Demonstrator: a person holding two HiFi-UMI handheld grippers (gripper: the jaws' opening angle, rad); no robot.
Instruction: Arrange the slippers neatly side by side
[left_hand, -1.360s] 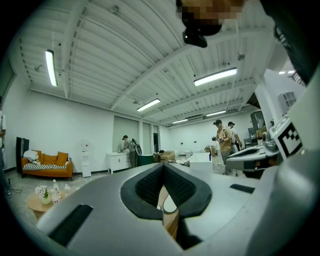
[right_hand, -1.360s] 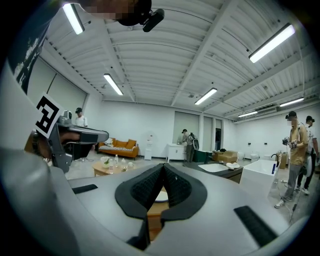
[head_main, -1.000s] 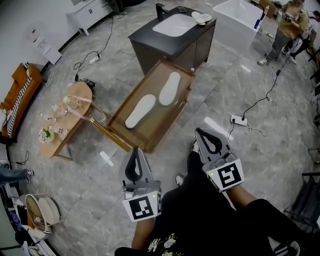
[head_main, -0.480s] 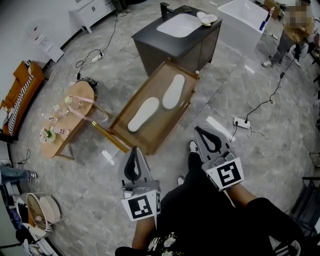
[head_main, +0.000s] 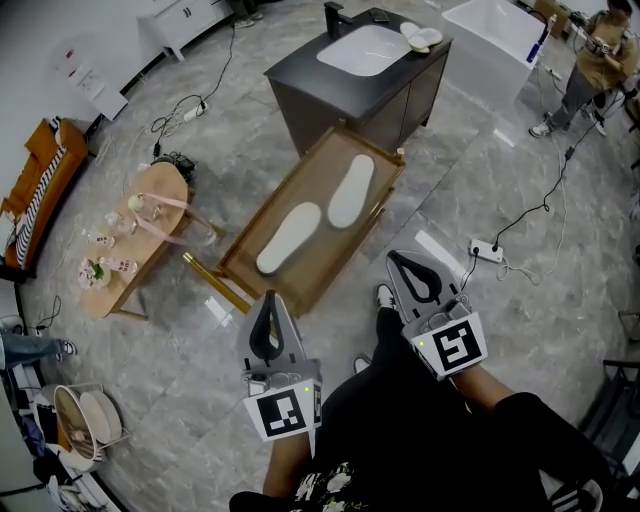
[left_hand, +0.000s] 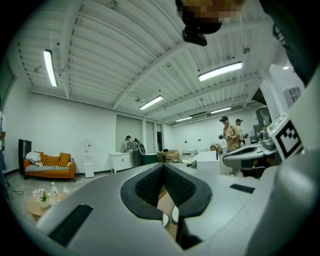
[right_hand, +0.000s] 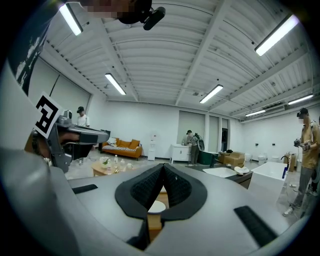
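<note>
1. While 2 slippers (head_main: 351, 190) lie staggered on the bench (head_main: 318, 262), the left claw (head_main: 270, 305) and right claw (head_main: 400, 265) hang closed and empty, well short of the bench.
2. Open 1 claw first, then pinch the nearer slipper (head_main: 289, 238) low at its edge and slide it level.

Noting a grey marbled tile floor (head_main: 470, 170) running throughout, a dark vanity cabinet (head_main: 330, 105) with white basin standing centrally, a white bathtub (head_main: 495, 40) sitting beside it, an orange sofa (head_main: 62, 165) and small wooden table (head_main: 140, 265) standing leftward, white walls (left_hand: 75, 125), and strip lights (right_hand: 116, 84) glowing on a ribbed ceiling.
</note>
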